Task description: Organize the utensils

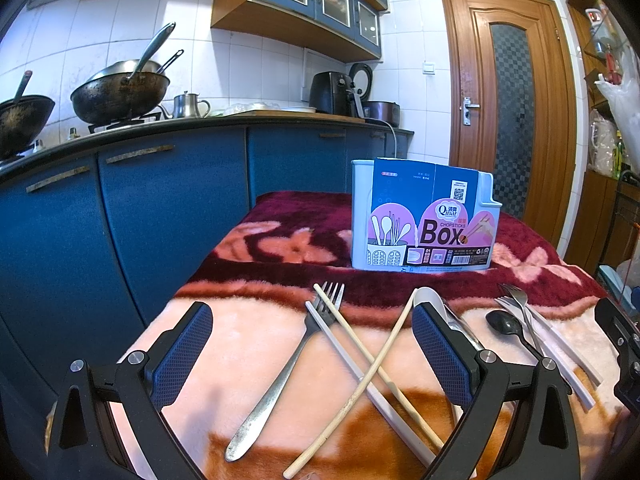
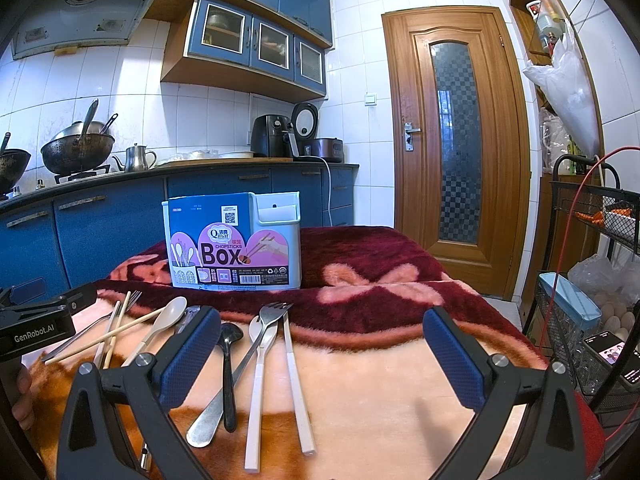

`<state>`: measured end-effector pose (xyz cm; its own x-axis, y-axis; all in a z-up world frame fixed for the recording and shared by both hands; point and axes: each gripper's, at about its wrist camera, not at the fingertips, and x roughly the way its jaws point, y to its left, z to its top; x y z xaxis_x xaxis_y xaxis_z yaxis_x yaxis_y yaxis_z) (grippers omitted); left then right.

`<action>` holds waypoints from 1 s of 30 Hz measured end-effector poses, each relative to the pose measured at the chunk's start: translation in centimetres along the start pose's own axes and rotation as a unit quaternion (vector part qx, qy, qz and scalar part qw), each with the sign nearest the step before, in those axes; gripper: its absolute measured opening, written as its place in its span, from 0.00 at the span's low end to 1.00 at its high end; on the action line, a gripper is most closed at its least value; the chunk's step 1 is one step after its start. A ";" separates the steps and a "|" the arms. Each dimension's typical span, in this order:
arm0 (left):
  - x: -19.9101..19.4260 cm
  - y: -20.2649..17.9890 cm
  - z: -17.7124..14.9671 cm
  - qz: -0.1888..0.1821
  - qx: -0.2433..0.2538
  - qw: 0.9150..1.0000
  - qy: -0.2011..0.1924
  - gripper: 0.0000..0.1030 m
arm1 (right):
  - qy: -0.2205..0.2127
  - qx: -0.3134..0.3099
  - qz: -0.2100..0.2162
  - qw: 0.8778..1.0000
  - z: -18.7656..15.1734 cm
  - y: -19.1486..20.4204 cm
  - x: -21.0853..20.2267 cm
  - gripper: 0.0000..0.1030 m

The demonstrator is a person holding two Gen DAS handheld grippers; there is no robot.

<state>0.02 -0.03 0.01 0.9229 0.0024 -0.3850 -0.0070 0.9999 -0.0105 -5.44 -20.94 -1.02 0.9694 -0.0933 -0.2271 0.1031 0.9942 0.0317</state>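
Note:
A pale blue chopsticks box point(image 1: 424, 220) with a printed label stands upright on the blanket-covered table point(image 1: 280, 236); it also shows in the right wrist view point(image 2: 234, 240). In front of my open left gripper point(image 1: 312, 328) lie a steel fork point(image 1: 280, 376), two crossed wooden chopsticks point(image 1: 376, 364) and a white chopstick point(image 1: 348, 360). A white spoon point(image 1: 430, 298) sits behind the right finger. My open right gripper point(image 2: 320, 336) hovers over a black spoon point(image 2: 229, 368), a steel fork point(image 2: 240, 364) and white-handled utensils point(image 2: 296, 380).
Blue kitchen cabinets point(image 1: 120, 220) run along the left with woks point(image 1: 120, 92) on the stove. A wooden door point(image 2: 452, 140) is behind the table. A wire rack point(image 2: 592, 280) with eggs and containers stands at the right.

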 end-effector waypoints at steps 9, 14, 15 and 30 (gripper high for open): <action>0.0 0.0 0.0 0.000 0.000 1.000 0.000 0.97 | 0.000 0.000 0.000 1.000 0.0 0.0 0.0 1.00; 0.0 0.0 0.0 0.000 0.000 1.000 0.000 0.97 | 0.000 0.000 0.000 1.000 0.0 0.0 0.0 1.00; 0.0 0.0 0.0 0.001 0.000 1.000 0.000 0.97 | 0.001 0.000 0.000 1.000 0.0 0.0 0.1 1.00; 0.2 0.0 0.2 0.004 0.017 1.000 0.018 0.97 | 0.045 0.022 0.019 0.999 0.5 -0.7 0.7 1.00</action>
<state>0.29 -0.07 0.10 0.9086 0.0106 -0.4176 -0.0010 0.9997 0.0232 -4.75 -21.77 -0.67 0.9487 -0.0491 -0.3123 0.0789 0.9934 0.0837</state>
